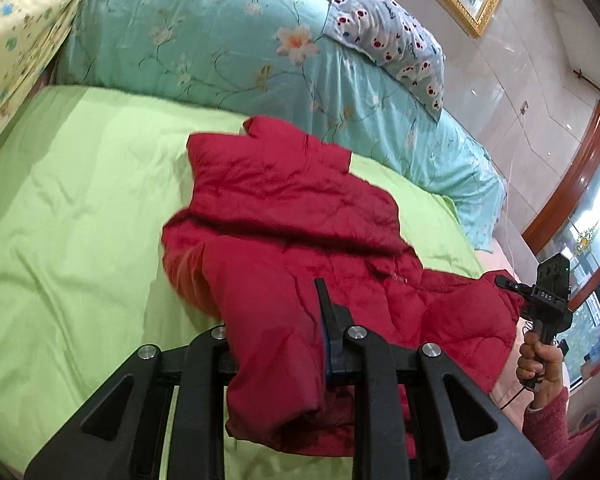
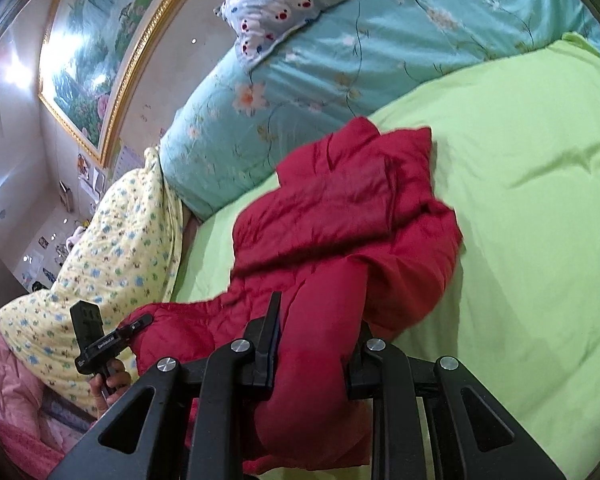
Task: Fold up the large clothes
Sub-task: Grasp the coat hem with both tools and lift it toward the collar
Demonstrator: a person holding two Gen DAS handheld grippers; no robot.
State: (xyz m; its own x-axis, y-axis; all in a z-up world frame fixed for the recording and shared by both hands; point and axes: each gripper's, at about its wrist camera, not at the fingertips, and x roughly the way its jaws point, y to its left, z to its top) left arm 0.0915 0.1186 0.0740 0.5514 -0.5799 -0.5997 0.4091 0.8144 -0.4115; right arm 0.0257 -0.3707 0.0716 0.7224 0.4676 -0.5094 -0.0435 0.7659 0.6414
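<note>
Both grippers (clamped) on red jacket

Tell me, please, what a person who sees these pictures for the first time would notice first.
The eye falls first on the red padded jacket, which lies rumpled on the light green sheet in the middle of the bed. Both the left gripper and the right gripper are closed on its near edge. Behind it lie a turquoise flowered quilt and a pillow with red and white figures.
</note>
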